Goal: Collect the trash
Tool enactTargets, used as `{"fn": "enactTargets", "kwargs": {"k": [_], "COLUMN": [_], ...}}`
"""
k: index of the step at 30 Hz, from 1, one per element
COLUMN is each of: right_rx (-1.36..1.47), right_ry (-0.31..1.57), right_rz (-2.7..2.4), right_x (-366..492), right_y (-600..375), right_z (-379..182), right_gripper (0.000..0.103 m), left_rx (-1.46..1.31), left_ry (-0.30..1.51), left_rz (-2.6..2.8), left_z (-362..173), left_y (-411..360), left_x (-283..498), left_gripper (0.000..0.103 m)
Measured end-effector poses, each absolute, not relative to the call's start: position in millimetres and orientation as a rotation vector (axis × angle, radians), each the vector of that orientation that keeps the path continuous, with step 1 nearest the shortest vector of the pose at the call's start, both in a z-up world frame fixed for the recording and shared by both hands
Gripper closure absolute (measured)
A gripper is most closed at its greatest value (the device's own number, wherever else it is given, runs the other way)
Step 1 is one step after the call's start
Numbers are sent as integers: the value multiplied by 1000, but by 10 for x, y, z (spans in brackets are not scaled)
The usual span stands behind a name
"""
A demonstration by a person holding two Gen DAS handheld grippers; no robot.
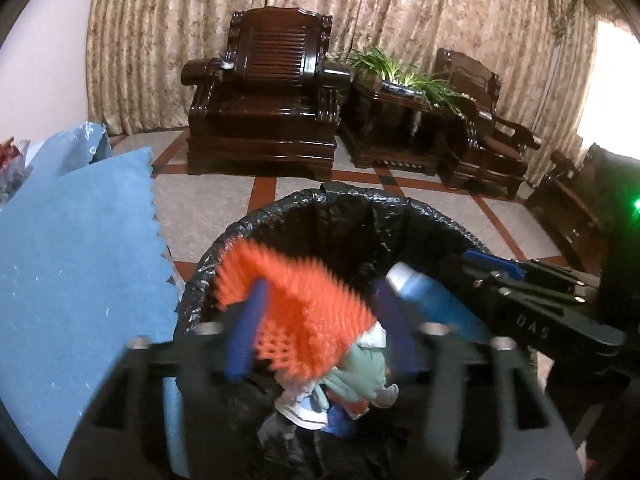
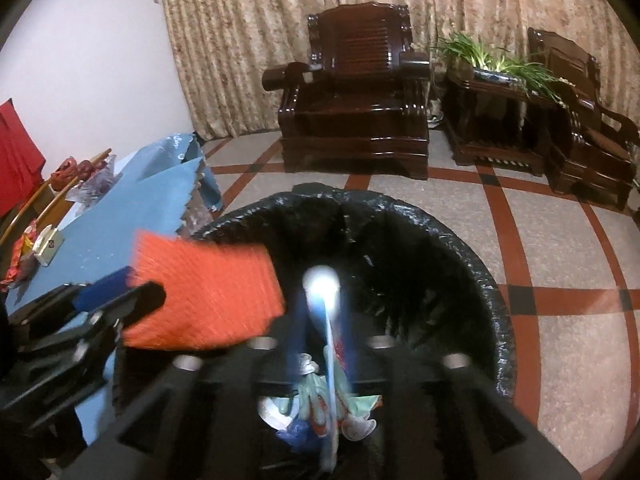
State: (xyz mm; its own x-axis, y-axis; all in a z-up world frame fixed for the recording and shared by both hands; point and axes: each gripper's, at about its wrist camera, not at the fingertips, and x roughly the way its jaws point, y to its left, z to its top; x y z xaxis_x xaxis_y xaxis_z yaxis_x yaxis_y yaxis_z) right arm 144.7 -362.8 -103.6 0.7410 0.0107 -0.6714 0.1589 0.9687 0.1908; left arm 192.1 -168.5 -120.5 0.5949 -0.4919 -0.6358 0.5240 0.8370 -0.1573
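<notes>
Beige patterned curtain [image 1: 320, 4] spans the back wall. Dark carved wooden armchair [image 1: 262, 96] stands against it. Right of the armchair: side table [image 1: 394, 128] bearing green plants [image 1: 384, 64], then a second chair [image 1: 488, 132]. Floor [image 1: 216, 208]: grey tile, red bands.

2 armchairs [image 1: 264, 96], 1 bin [image 1: 400, 216].

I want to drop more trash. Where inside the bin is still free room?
Free: the far and right side inside the black-lined bin, along its rim. Crowded: the near-left, where the orange mesh and blue bottle hang over the trash pile.
</notes>
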Motion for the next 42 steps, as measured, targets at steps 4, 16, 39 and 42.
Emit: {"fn": "enactTargets", "kwargs": {"k": [4,16,39,42], "right_rx": [243,223,120,103], "right_ry": [723,687,583,570], "right_rz": [-101,-48,101,109], "right_x": [1400,1232,565,519], "right_y": [-3671,-3446,-2662,-2587], "right_z": [-1041,-743,113,171], "right_gripper": [38,6,6,6], "left_rx": [60,72,22,18], "left_ry": [727,653,544,523], "left_rz": [-596,-474,-336,-322], "left_z": [-1207,-844,-129,-68], "left_y": [-1591,-1046,-377,-330], "left_x": [1894,1593,826,747], "left_gripper": [36,12,6,6]}}
